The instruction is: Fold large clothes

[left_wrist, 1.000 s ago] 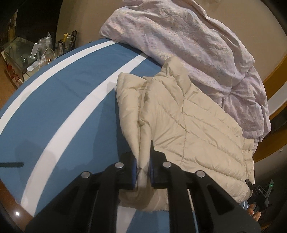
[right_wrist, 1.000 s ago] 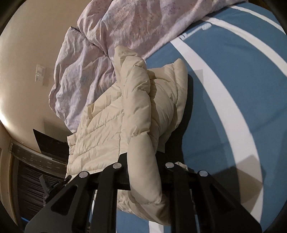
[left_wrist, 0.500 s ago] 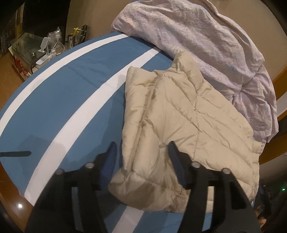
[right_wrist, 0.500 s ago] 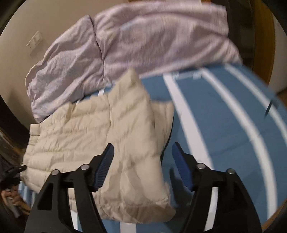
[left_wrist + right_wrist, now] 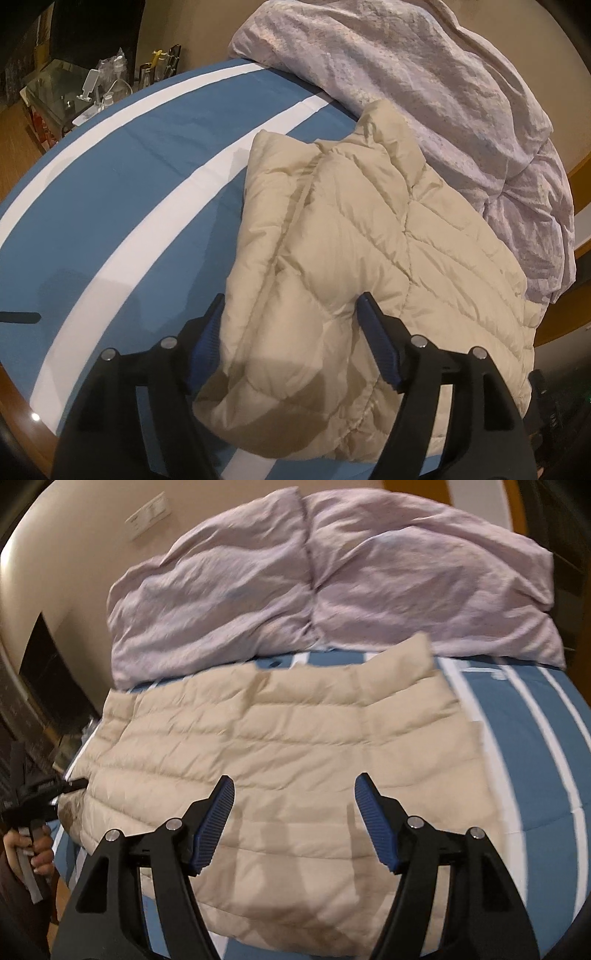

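Note:
A cream quilted puffer jacket (image 5: pixel 354 251) lies on the blue bed cover with white stripes (image 5: pixel 122 177), its sleeve folded onto the body. My left gripper (image 5: pixel 291 314) is open and empty, hovering just above the jacket's near edge. In the right wrist view the jacket (image 5: pixel 295 746) lies spread flat across the bed. My right gripper (image 5: pixel 293 797) is open and empty above the jacket's near part. The other gripper (image 5: pixel 33 797), held in a hand, shows at the far left of the right wrist view.
A crumpled lilac duvet (image 5: pixel 424 85) is heaped along the far side of the bed, touching the jacket's collar; it also shows in the right wrist view (image 5: pixel 314 587). A glass side table with bottles (image 5: pixel 92 92) stands beyond the bed's left edge. A wooden bed frame (image 5: pixel 22 398) rims the mattress.
Both grippers have let go of the jacket sleeve and opened. The sleeve now lies on the jacket. The right gripper has swung round and pulled back; the jacket lies flatter.

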The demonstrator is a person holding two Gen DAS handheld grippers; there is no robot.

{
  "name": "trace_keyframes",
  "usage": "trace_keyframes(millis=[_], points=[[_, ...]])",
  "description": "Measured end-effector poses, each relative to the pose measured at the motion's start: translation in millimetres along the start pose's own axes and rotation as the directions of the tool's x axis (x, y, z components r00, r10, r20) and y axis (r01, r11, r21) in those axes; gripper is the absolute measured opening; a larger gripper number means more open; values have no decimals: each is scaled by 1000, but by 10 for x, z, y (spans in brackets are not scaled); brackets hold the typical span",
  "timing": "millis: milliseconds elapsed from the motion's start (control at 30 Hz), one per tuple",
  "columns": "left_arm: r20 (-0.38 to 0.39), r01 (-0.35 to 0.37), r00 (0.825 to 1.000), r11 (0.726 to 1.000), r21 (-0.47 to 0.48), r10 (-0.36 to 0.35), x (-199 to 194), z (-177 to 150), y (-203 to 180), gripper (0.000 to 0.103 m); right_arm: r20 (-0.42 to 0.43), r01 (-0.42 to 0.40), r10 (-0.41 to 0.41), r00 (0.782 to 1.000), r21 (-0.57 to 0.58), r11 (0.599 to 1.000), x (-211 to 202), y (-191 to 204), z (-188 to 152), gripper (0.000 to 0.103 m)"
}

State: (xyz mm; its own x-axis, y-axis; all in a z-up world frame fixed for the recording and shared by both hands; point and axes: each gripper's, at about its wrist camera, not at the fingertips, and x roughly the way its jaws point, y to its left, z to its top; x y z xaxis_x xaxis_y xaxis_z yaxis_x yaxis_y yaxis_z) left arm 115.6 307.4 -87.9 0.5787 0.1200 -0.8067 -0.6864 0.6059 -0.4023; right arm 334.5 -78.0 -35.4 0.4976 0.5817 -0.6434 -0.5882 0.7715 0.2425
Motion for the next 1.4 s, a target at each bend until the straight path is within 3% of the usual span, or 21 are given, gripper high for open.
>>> trace_keyframes(millis=[133,400,600,733,800,967,1067,1300,1400], points=[[4,12,1000,1000,-15,-12,42,22,9,72,-20,-2,2,1000,-18,1000,133,73,-76,59],[0,28,1000,999,-31,-28,165,51,-9,72,-55,43,-44,998,-23,999,341,65,-186,59],[6,29,1000,999,-33,-29,192,67,-17,72,3,44,-44,999,-44,998,206,174,-178,58],[14,41,999,998,-42,-40,203,90,-16,71,-52,71,-74,996,-71,995,394,210,-204,58],[17,60,998,997,-46,-59,209,91,-18,67,-70,78,-84,994,-80,994,486,220,-225,58],[26,122,992,991,-48,-120,171,122,-47,37,-95,102,-112,989,-101,990,593,281,-249,58],[34,155,988,987,-48,-153,115,150,-79,26,-99,108,-118,988,-103,989,628,296,-266,58],[34,173,985,984,-48,-172,82,168,-114,24,-95,114,-124,988,-106,988,665,327,-302,59],[24,165,986,985,-60,-164,117,168,-113,29,-92,131,-143,985,-123,984,677,365,-315,59]])
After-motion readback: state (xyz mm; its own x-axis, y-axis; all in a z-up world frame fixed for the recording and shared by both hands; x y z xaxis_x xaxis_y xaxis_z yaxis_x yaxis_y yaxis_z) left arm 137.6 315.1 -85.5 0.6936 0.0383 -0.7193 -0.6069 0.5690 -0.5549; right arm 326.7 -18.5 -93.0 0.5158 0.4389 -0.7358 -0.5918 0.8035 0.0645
